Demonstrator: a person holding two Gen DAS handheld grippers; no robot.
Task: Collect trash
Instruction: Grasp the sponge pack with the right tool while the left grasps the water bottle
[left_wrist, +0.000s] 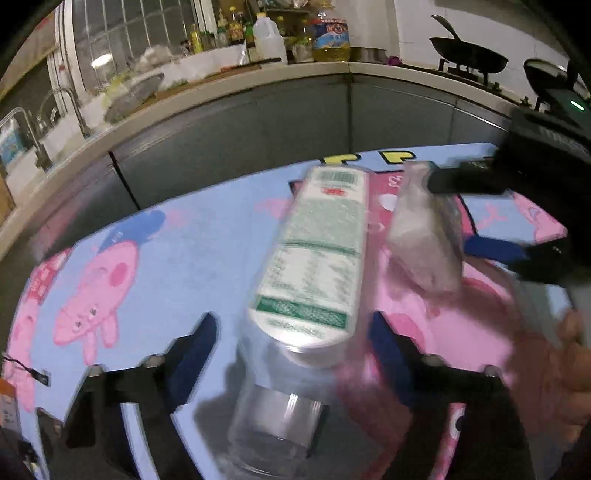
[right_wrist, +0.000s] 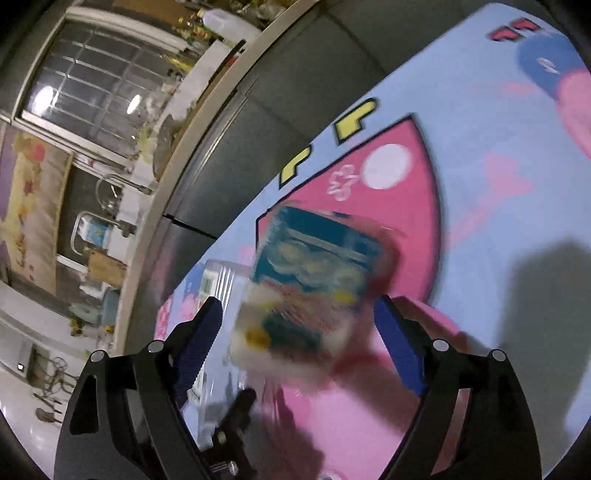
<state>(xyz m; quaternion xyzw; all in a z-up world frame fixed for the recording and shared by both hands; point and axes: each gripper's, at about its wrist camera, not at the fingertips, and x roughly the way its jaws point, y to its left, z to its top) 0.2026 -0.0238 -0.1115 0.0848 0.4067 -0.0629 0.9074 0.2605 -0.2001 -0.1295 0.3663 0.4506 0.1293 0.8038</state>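
A clear plastic bottle (left_wrist: 314, 258) with a white and green label lies on its side on a worktop (left_wrist: 192, 251) covered in a pale blue and pink cartoon cloth. Its long axis runs straight ahead of the left gripper (left_wrist: 291, 354), the open neck end nearest the camera and the body stretching away. The left gripper's blue pads stand wide apart, one on each side of the bottle's near end, not touching it as far as the blur allows.

Just to the right of the bottle, the right gripper (left_wrist: 469, 218) reaches in from the side, with a crumpled pale wrapper (left_wrist: 424, 236) between its fingers. In the right wrist view this is a blurred snack packet, teal and yellow, sitting between jaws that look fairly wide; whether they truly pinch it cannot be told.

In my judgement the left gripper is the one placed for the bottle: lined up along it, needing only to close across its width
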